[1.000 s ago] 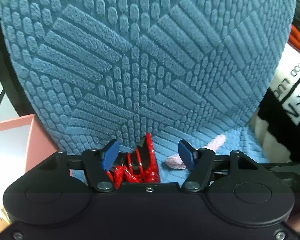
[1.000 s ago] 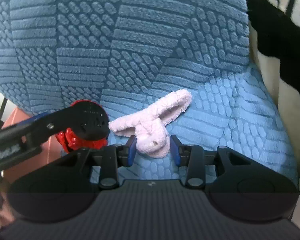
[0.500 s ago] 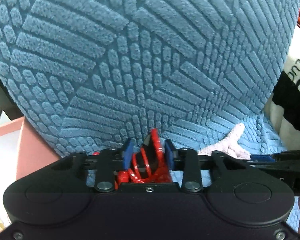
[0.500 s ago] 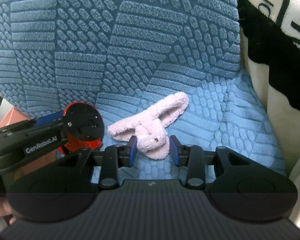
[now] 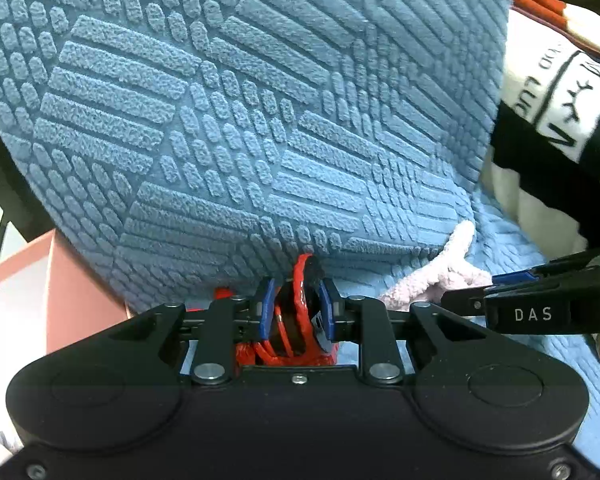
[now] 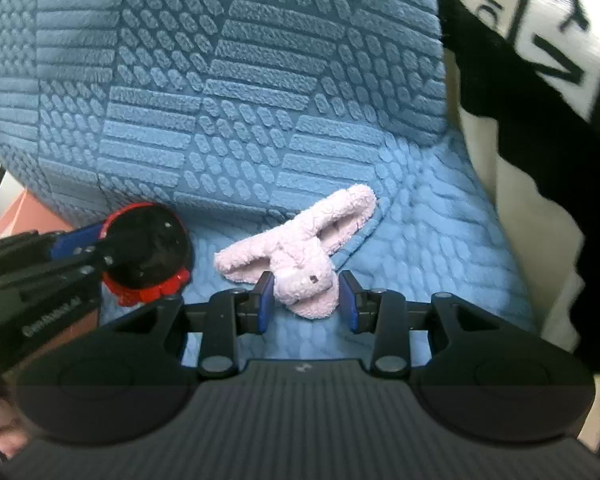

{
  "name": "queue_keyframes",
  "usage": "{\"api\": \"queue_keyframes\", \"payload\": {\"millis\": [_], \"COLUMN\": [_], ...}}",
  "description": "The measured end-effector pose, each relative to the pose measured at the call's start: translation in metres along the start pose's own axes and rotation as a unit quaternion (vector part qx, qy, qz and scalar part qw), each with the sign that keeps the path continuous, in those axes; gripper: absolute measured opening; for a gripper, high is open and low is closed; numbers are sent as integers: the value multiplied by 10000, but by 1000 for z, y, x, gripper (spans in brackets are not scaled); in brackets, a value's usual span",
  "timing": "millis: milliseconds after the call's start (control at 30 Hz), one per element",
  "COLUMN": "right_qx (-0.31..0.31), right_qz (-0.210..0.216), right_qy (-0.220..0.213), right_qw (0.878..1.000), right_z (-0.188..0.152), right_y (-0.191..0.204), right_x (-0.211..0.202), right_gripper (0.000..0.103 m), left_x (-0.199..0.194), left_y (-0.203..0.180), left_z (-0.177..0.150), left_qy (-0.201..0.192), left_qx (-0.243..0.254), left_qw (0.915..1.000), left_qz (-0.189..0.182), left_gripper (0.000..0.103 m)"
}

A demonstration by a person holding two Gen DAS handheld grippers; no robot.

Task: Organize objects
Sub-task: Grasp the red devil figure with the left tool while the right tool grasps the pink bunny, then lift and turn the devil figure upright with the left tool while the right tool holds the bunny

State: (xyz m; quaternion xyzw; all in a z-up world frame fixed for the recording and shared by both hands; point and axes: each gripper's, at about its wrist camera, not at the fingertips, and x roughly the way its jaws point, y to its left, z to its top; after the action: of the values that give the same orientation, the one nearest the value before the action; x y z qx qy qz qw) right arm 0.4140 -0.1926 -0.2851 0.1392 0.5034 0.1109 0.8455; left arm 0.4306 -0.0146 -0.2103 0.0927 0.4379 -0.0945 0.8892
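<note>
At the bottom centre of the left wrist view, our left gripper (image 5: 296, 306) has its jaws clamped on a red and black toy (image 5: 298, 312). Low in the right wrist view, our right gripper (image 6: 305, 300) pinches the pink plush rabbit (image 6: 300, 252), which lies on the blue cushion (image 6: 420, 240). Behind it rises the blue backrest (image 6: 240, 80).

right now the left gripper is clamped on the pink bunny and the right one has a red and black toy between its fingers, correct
No, they are swapped. The left wrist view shows the left gripper clamped on the red and black toy; the right wrist view shows the pink bunny between the right gripper's fingers.
</note>
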Motion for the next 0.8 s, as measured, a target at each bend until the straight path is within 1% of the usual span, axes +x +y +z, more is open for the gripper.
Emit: {"api": "queue_keyframes", "payload": {"millis": [100,233,400,433,500,533,633,800], "right_qx": [-77,-148,55,89,182,222,337,414], "right_qz": [-23,-141,-110,-108,-135,-145,-214,-304], "right_qy": [52,-43,-76,-86,-115,-128,-146,-216], "right_qw": [10000,9998,9999,9999,9997,9996,9991,9984], "right_z": [-9,-20,-37,-57,-73,-82,-95,-125], "right_y": [-1,0,-4,-1,1,-5,-14,-11], "right_x": [-6,-19,-34,-42,-52,-62,-89,-108], "right_gripper": [38,38,38,38,38,38,37,37], "left_x": [-12,-23,-37,-42,-50,-54,-63,-85], "left_y": [0,-6,-14,-16,-20,-22,-35,-49], "left_z": [-5,-15,-32,-36,-44,-47,-58,-80], "left_qy": [23,71,136,147,166,175,193,206], "left_qx": [-26,-59,-109,-90,-76,-71,0,29], "left_qw": [10000,9999,9998,9998,9997,9997,9996,9996], "left_qz": [-65,-41,-129,-128,-163,-179,-214,-202], "left_gripper": [22,22,22,22,22,22,22,21]}}
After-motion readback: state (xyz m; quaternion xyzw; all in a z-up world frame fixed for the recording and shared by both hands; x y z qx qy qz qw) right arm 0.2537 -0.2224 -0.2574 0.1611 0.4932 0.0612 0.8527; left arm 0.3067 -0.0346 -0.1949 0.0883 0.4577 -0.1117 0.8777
